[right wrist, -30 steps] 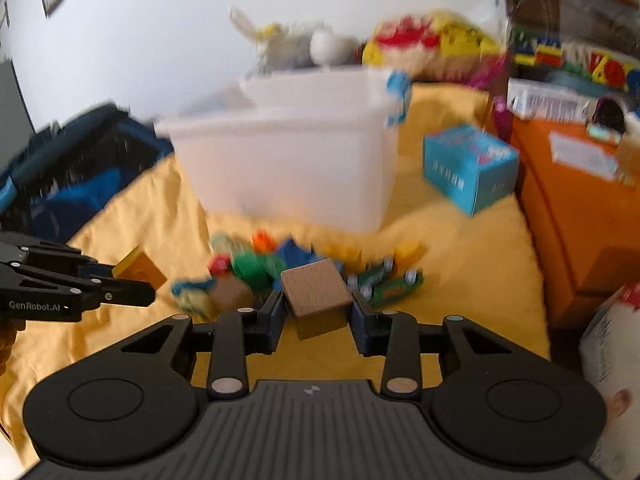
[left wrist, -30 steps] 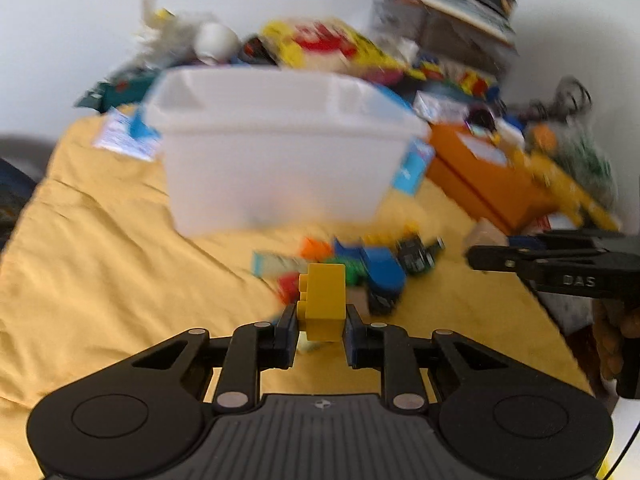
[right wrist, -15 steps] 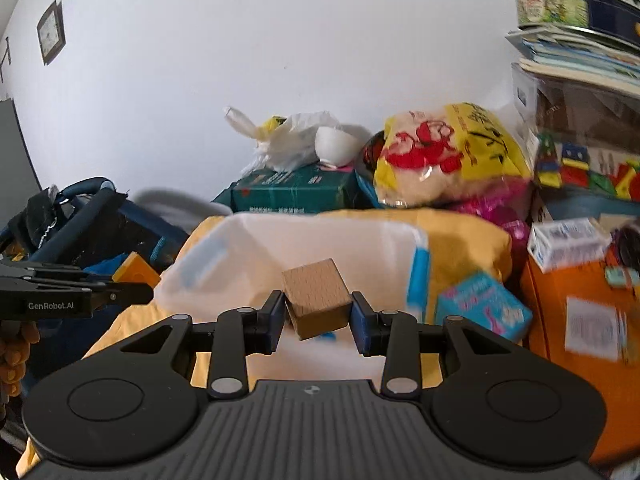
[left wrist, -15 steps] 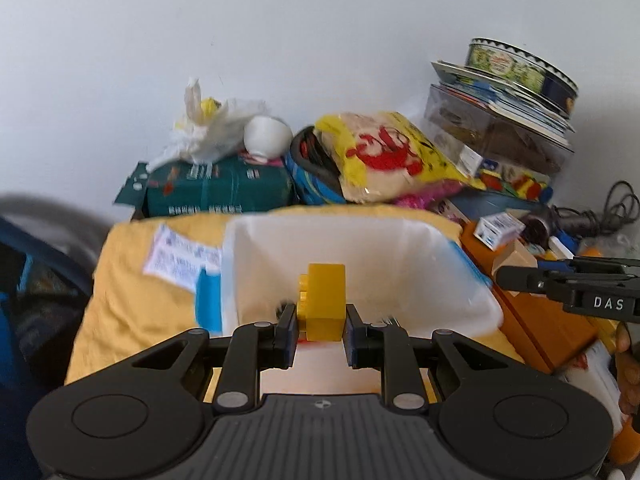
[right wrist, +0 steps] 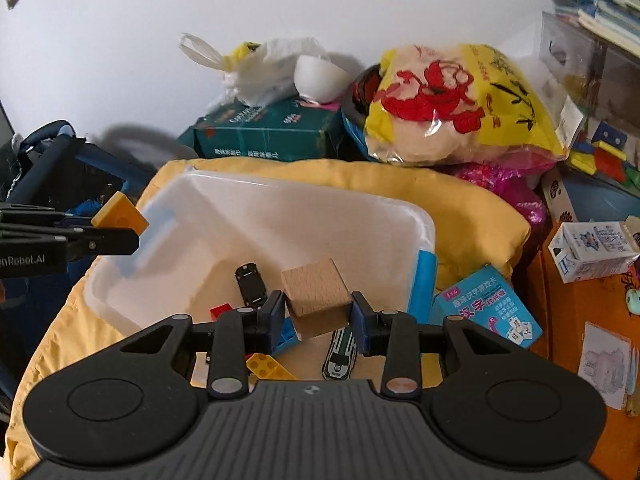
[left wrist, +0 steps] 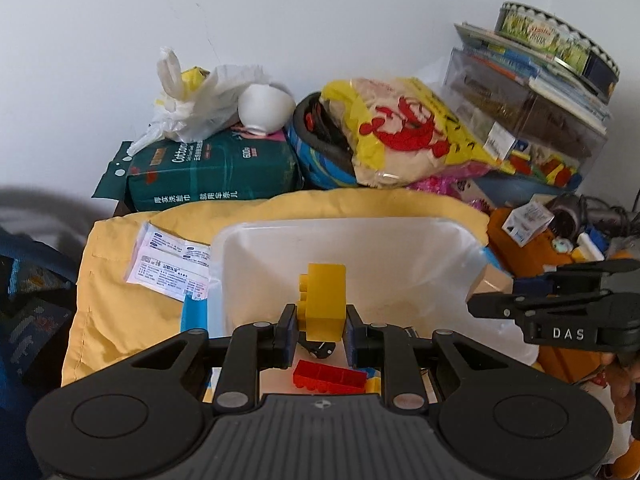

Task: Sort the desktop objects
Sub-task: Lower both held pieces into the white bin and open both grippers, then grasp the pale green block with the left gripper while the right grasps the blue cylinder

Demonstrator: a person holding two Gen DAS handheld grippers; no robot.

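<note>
We hold a yellow plastic brick [left wrist: 322, 300] in the left gripper [left wrist: 319, 330], whose jaws have just been easing open, and a beech wooden cube [right wrist: 316, 296] clamped in the right gripper [right wrist: 318, 318], over the white plastic bin [right wrist: 424, 232] for dropping.

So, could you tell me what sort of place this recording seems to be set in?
Most likely a lived-in home, perhaps a child's play corner: a white plastic bin holding toy cars and building bricks sits on a yellow cloth, with a yellow snack bag and stacked books piled against the wall.

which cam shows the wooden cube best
The right wrist view: the wooden cube sits front and centre between the right gripper fingers, above the white bin. In the left wrist view the cube is not visible; only that gripper's side shows at the right edge.
</note>
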